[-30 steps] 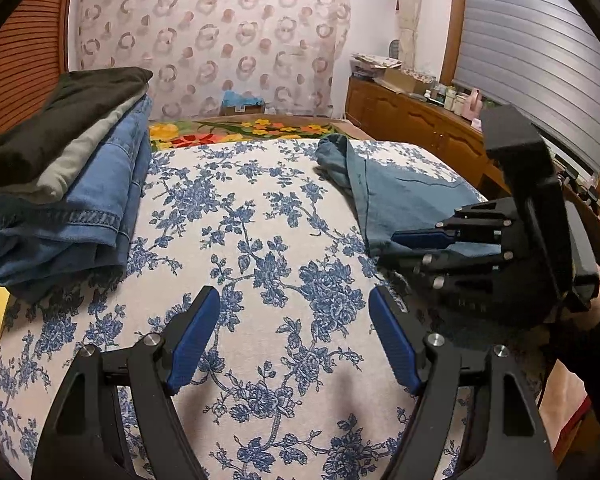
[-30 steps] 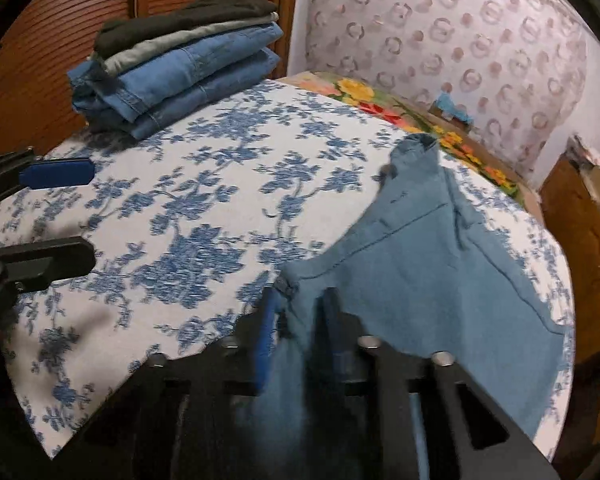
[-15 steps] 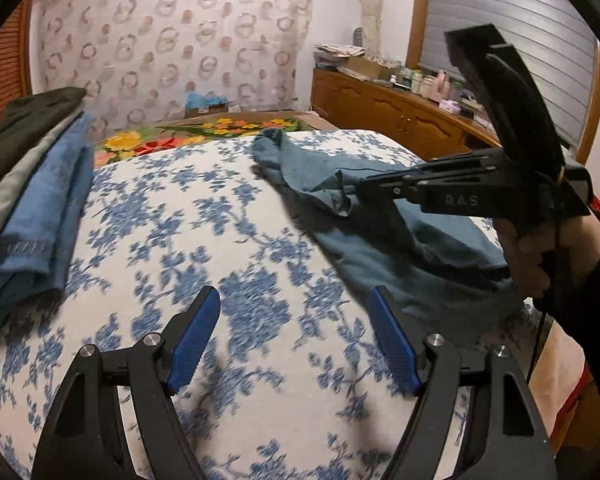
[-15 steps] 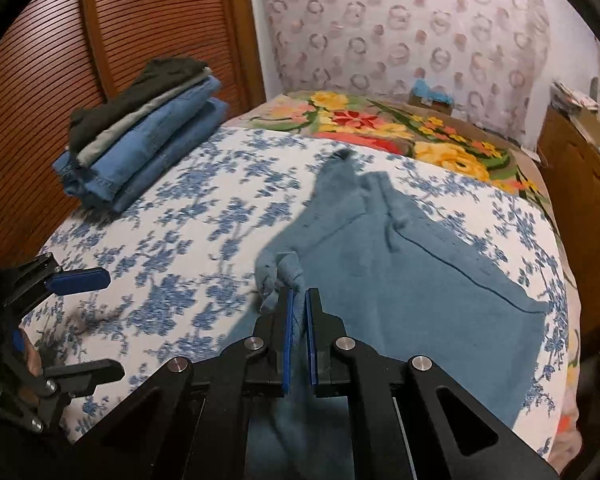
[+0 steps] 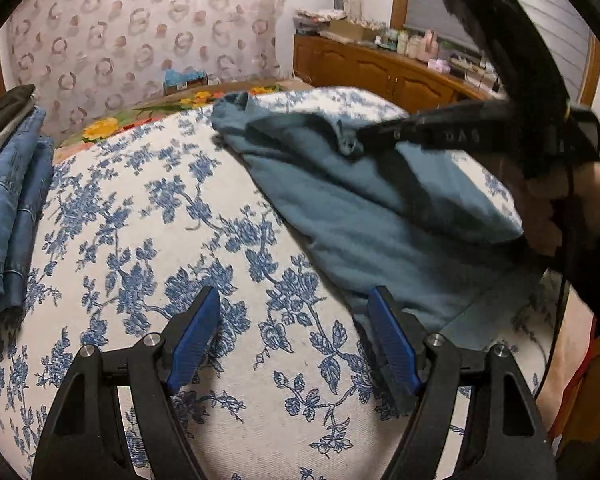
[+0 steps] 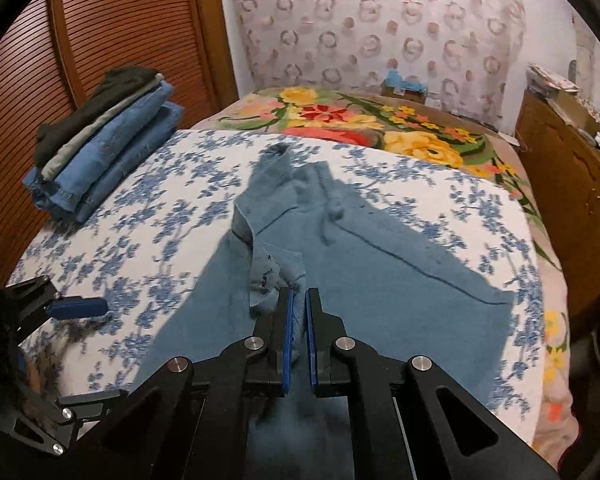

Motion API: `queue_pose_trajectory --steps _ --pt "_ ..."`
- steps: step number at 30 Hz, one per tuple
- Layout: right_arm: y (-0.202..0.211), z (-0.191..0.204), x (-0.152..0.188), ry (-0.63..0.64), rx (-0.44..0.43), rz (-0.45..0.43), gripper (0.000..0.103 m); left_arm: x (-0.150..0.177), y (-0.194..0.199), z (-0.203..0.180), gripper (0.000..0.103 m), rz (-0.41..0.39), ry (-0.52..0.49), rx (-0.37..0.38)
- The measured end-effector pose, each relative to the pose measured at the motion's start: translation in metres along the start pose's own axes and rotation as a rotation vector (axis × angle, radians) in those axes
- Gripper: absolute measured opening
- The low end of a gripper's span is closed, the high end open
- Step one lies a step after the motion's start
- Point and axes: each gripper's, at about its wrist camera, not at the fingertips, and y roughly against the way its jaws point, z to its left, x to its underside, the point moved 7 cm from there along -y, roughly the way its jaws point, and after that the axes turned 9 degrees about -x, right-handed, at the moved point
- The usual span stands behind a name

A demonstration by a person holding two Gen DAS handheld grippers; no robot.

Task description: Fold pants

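Teal-blue pants (image 6: 380, 268) lie spread over the right half of the blue-flowered bedspread (image 6: 160, 216). My right gripper (image 6: 297, 300) is shut on a bunched edge of the pants and lifts it off the bed; it shows in the left wrist view (image 5: 360, 136) with the cloth hanging from its tip. My left gripper (image 5: 296, 320) is open and empty, low over the bedspread just left of the near edge of the pants (image 5: 380, 220). It shows at the left edge of the right wrist view (image 6: 76, 308).
A stack of folded jeans and dark trousers (image 6: 100, 140) sits at the bed's far left, also in the left wrist view (image 5: 8, 184). A bright floral blanket (image 6: 380, 124) covers the far end. A wooden cabinet (image 5: 380, 72) stands on the right, slatted wooden doors (image 6: 100, 32) on the left.
My right gripper closed on the pants edge and lifted it up and back. My left gripper stayed open and shifted toward the pants.
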Motion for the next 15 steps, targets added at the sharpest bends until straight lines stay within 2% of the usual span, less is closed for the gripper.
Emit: queue_pose_trajectory --steps 1,6,15 --pt "0.0 -0.003 0.0 -0.001 0.012 0.001 0.006 0.003 -0.005 -0.001 0.078 0.029 -0.008 -0.005" --pt "0.002 -0.022 0.001 -0.002 0.085 0.024 0.006 0.004 -0.006 -0.003 0.078 0.029 -0.018 -0.015" --pt "0.012 -0.059 -0.002 -0.06 0.148 0.009 0.006 0.004 -0.006 -0.003 0.079 0.029 -0.019 -0.017"
